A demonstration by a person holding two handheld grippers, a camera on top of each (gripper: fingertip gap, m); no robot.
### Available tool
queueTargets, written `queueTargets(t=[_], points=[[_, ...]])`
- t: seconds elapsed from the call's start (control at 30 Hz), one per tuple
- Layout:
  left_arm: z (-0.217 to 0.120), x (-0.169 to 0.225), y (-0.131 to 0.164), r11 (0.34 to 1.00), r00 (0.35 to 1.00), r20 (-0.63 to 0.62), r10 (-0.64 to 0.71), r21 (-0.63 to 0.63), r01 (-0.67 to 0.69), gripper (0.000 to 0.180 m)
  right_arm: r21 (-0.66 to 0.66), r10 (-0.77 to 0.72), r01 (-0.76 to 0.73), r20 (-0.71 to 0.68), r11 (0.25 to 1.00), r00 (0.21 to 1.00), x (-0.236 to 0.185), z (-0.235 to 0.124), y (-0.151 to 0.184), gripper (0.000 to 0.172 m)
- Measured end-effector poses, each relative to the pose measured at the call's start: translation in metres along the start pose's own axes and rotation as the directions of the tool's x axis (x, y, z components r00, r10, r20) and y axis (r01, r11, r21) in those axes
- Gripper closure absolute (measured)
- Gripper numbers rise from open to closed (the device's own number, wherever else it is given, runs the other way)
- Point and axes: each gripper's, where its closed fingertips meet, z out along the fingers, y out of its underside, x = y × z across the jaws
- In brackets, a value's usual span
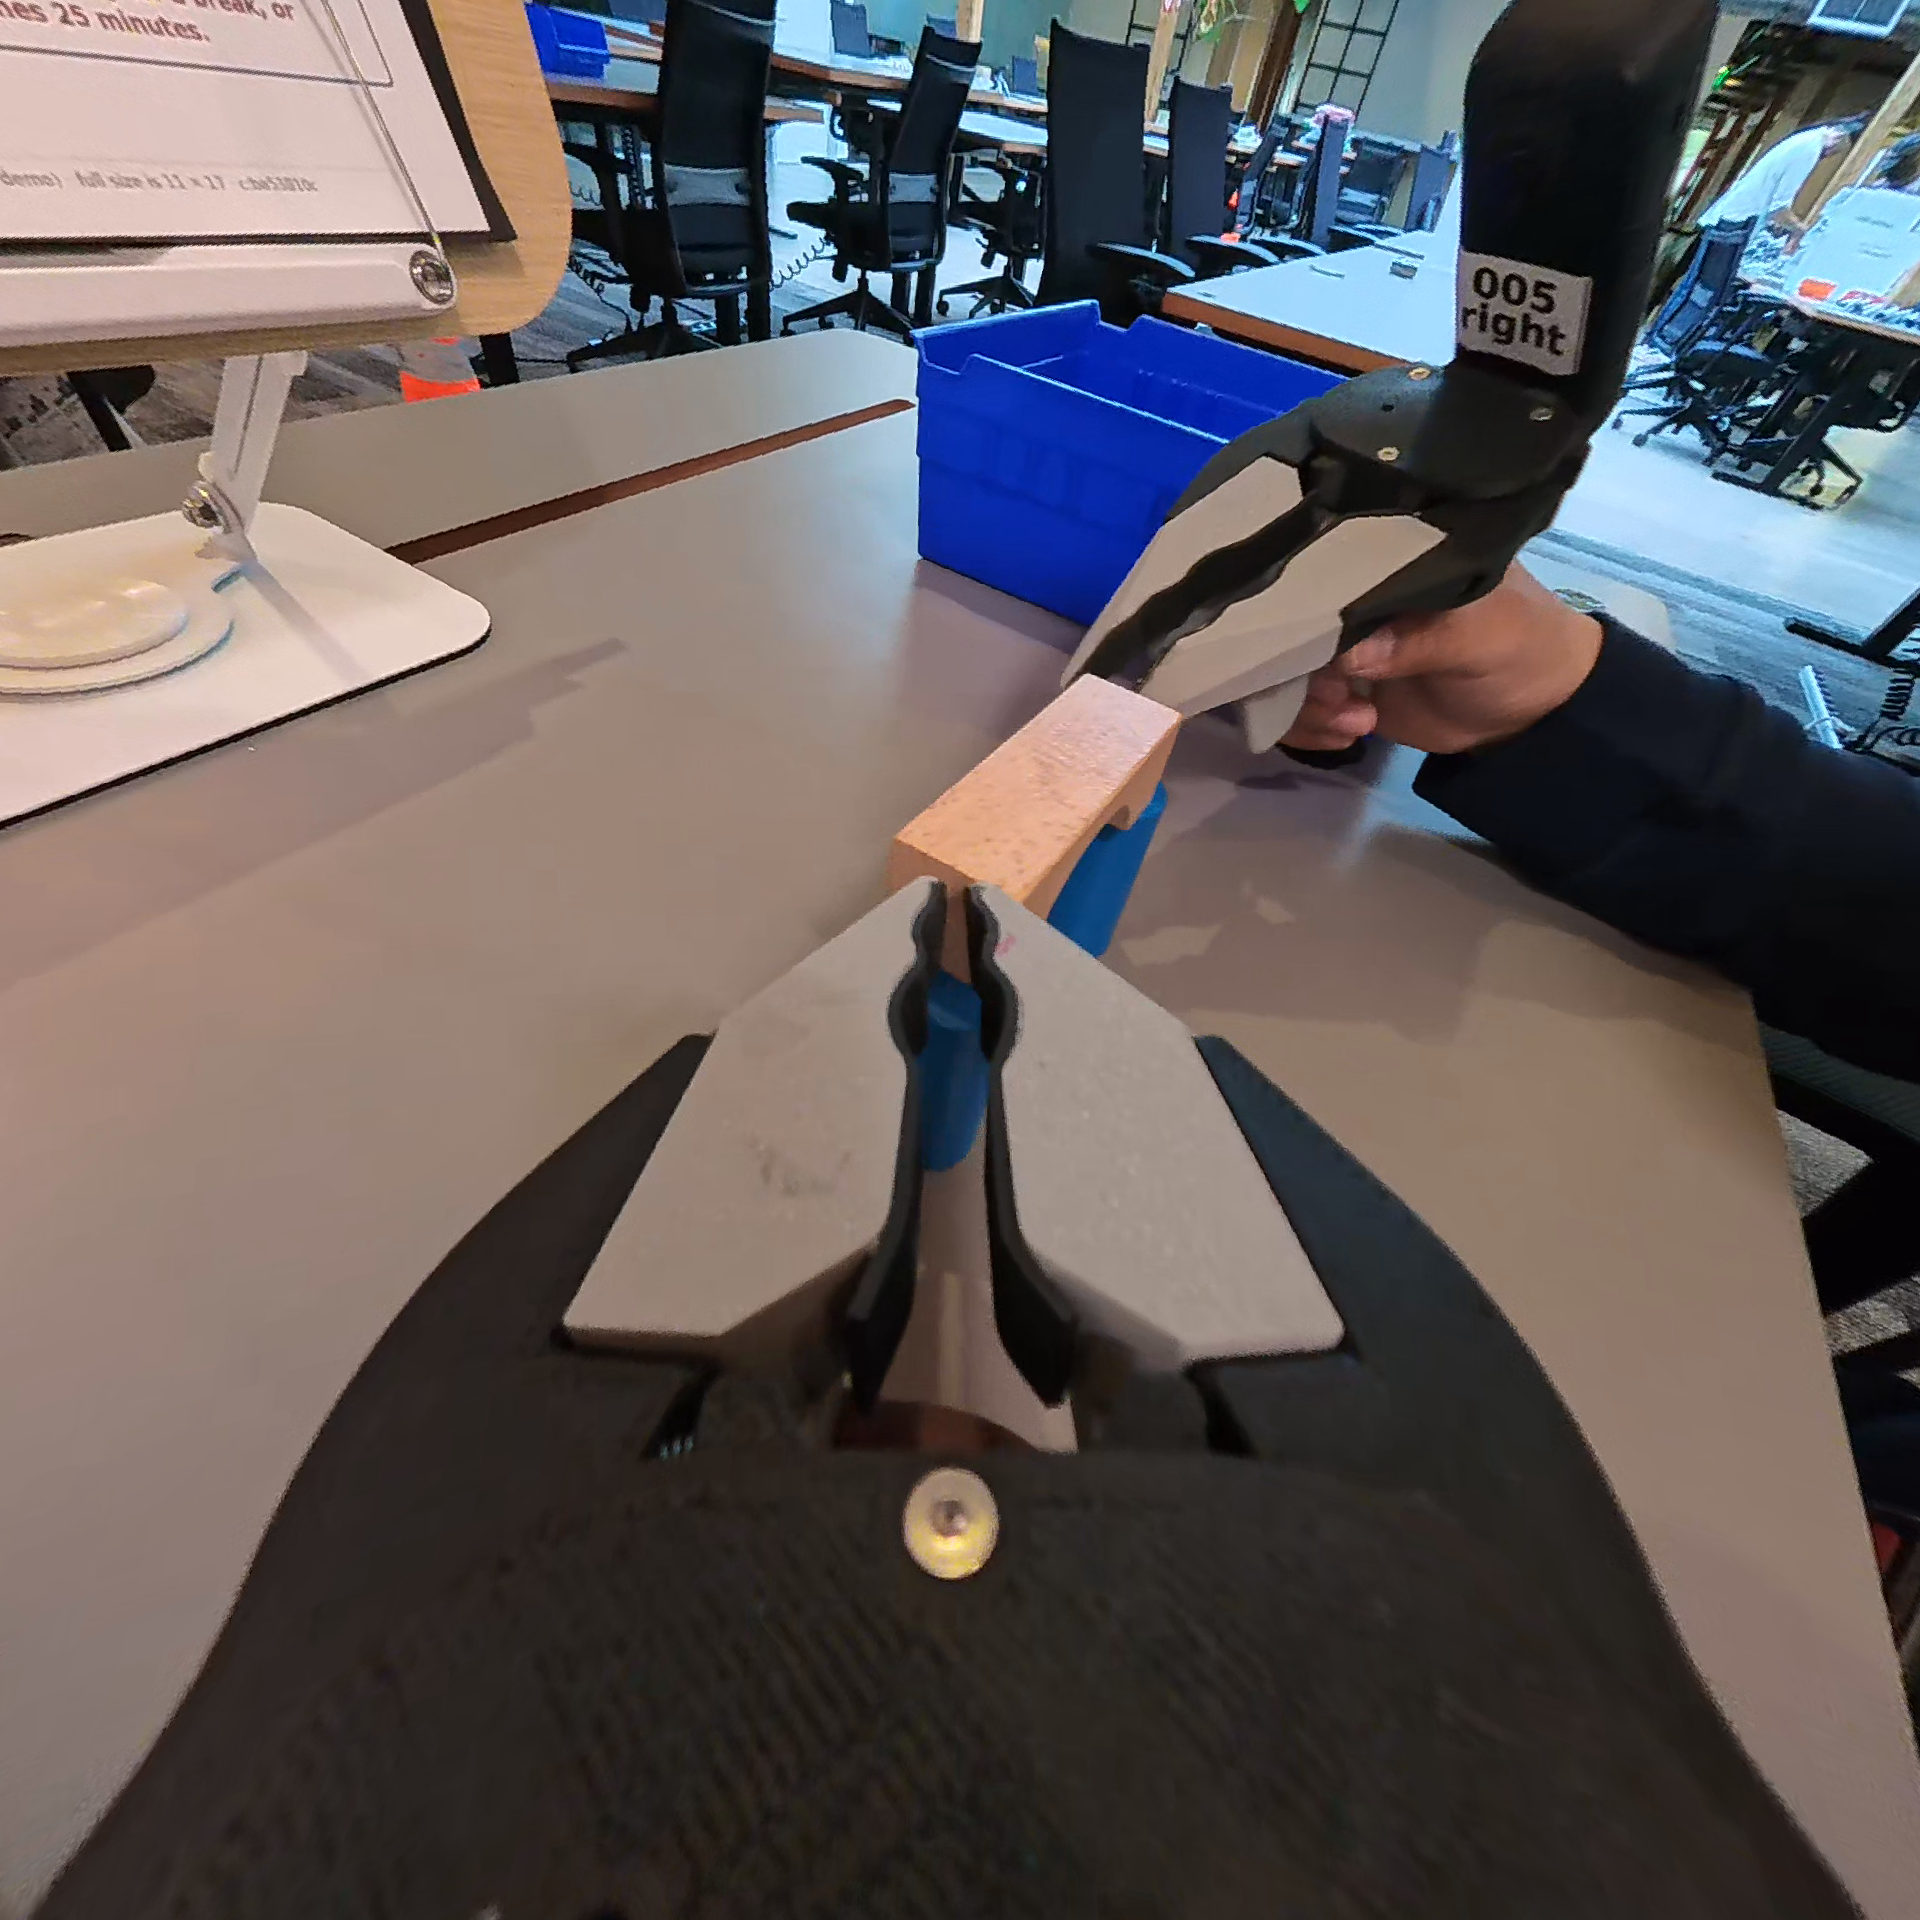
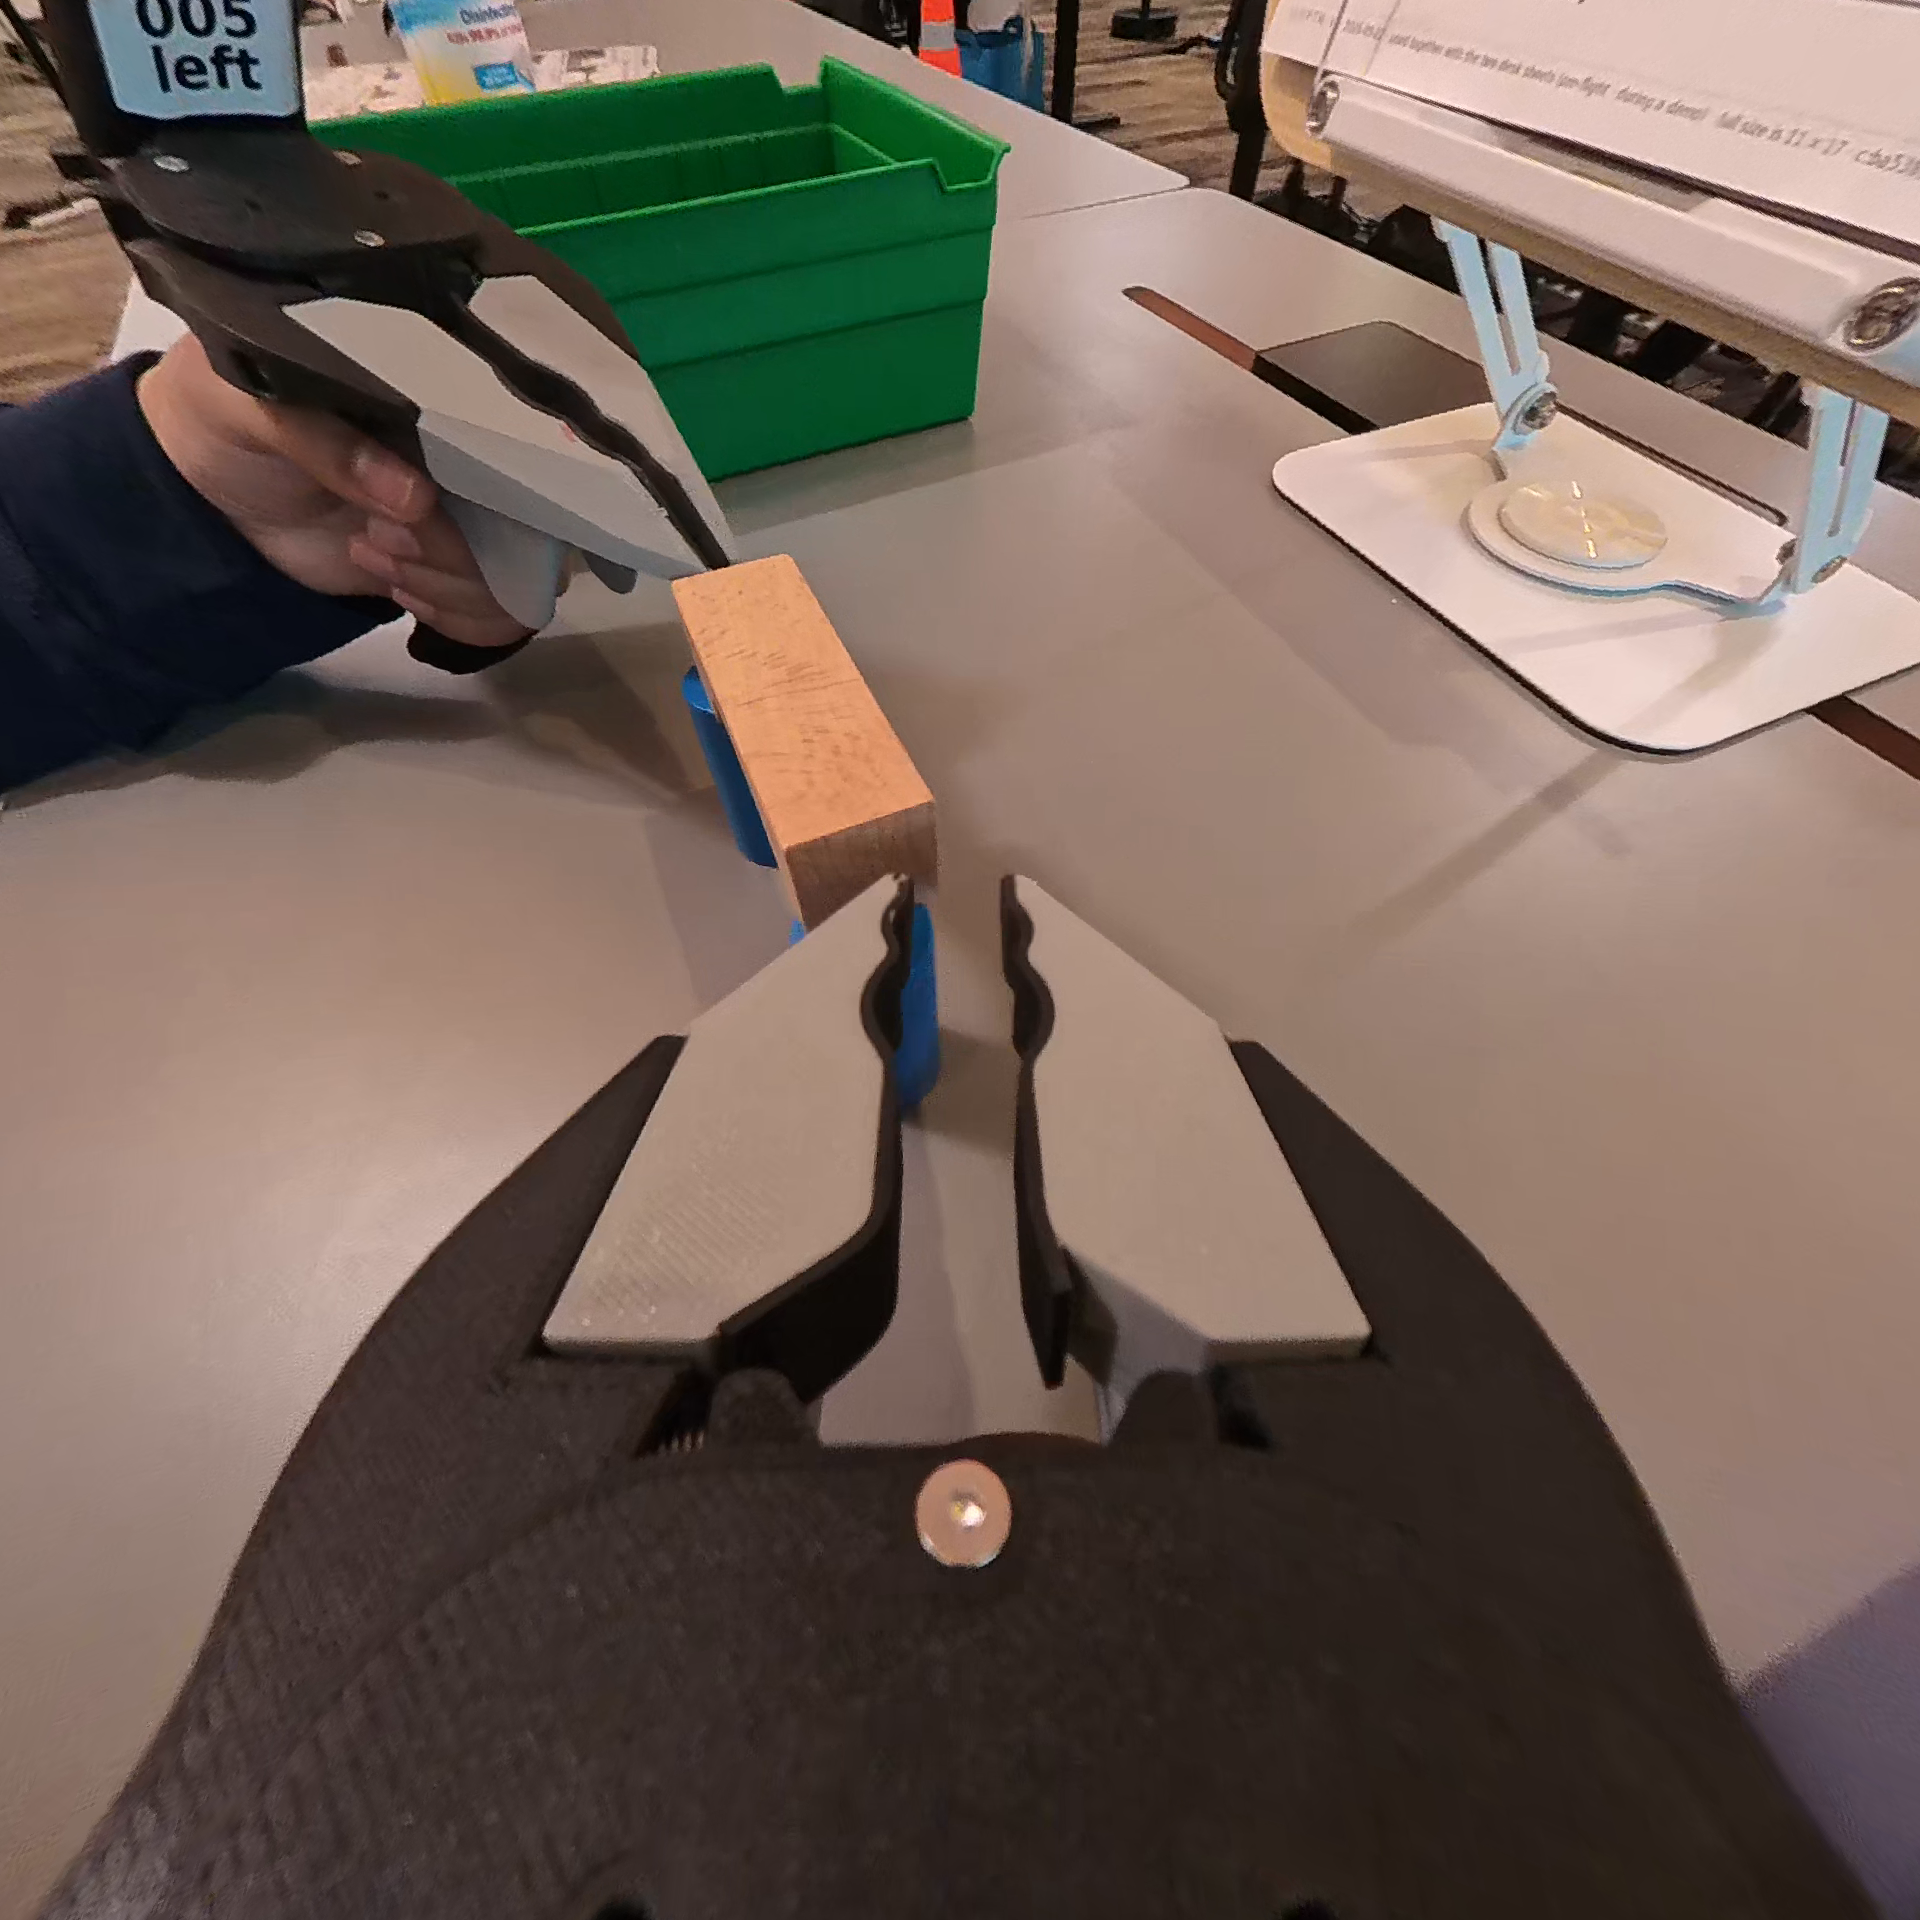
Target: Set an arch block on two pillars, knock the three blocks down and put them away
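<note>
Left gripper (image 1: 954,902) clenched, tips at wooden arch block (image 1: 1029,795) end; right gripper (image 2: 956,894) slightly parted, empty. Shove arch sideways toward 9 o'clock, toppling 2 blue pillars (image 1: 1101,883).

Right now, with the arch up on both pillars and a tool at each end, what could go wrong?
1. Both tools sit at opposite ends of the arch block; a push from the left tool may drive it into the right tool rather than topple it.
2. The round blue pillars may roll once down, maybe off the table.
3. Blocks could scatter away from the blue bin.
</note>
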Motion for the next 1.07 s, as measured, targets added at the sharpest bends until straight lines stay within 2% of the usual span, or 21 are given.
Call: queueTargets(t=[0.3,0.43,0.57,0.77,1.07], points=[[-0.006,-0.007,-0.004,1.000,0.999,0.036,0.009,0.013,-0.010,0.168,0.009,0.056,-0.056,-0.006,0.998,0.998,0.007,-0.007,0.001,0.158],[-0.010,-0.015,-0.006,0.999,0.998,0.057,-0.026,0.029,0.024,0.167,-0.052,0.081,-0.082,-0.034,0.995,0.996,0.013,-0.005,0.013,0.161],[-0.007,-0.022,0.003,1.000,0.995,0.097,-0.024,-0.018,0.026,0.167,-0.153,0.129,-0.139,-0.072,0.978,0.989,0.020,-0.001,0.035,0.163],[-0.005,-0.028,0.014,0.997,0.991,0.136,0.002,-0.080,0.009,0.164,-0.264,0.130,-0.140,-0.054,0.954,0.990,0.012,0.004,0.056,0.165],[-0.004,-0.033,0.019,0.994,0.988,0.149,-0.044,-0.096,0.059,0.161,-0.262,0.129,-0.127,-0.011,0.957,0.992,0.002,0.006,0.056,0.165]])
